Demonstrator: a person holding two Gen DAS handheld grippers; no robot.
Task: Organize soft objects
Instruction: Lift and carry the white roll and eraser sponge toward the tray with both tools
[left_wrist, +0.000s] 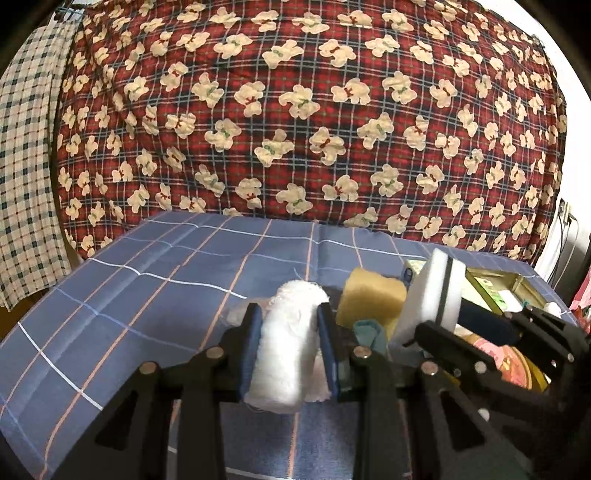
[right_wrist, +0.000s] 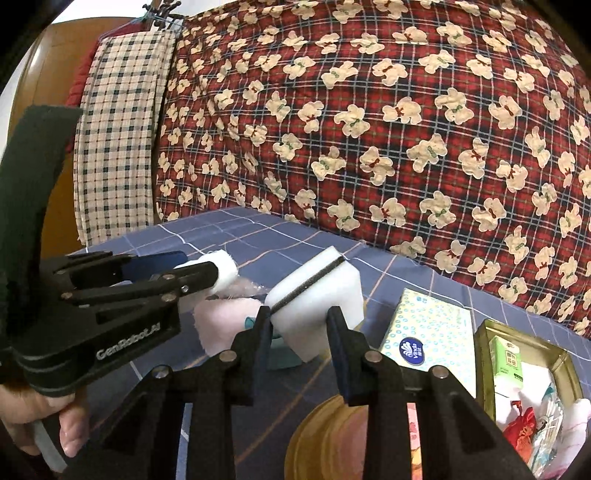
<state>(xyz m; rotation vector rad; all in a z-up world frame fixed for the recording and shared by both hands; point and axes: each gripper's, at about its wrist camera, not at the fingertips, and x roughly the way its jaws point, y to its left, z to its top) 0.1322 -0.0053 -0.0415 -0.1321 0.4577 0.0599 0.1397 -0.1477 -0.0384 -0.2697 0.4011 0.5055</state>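
In the left wrist view my left gripper (left_wrist: 290, 319) is shut on a white rolled cloth (left_wrist: 284, 350) that stands upright between its blue pads. To its right my right gripper (left_wrist: 469, 321) holds a white sponge (left_wrist: 432, 291) with a dark stripe, lifted and tilted. The right wrist view shows that white sponge (right_wrist: 317, 295) pinched at its lower end in my right gripper (right_wrist: 299, 317). At the left of that view are my left gripper (right_wrist: 201, 267) and the cloth roll (right_wrist: 227, 264). A yellow sponge (left_wrist: 373, 301) lies behind, and a pink cloth (right_wrist: 221, 325) lies under the roll.
A blue checked cloth (left_wrist: 147, 295) covers the table. On it lie a tissue pack (right_wrist: 428, 332), an open gold tin (right_wrist: 484, 354) with a green carton and small items, a round tin (right_wrist: 325, 443) and a teal object (right_wrist: 282, 354). A red bear-print quilt (left_wrist: 295, 129) hangs behind. A person's hand (right_wrist: 55, 424) grips the left handle.
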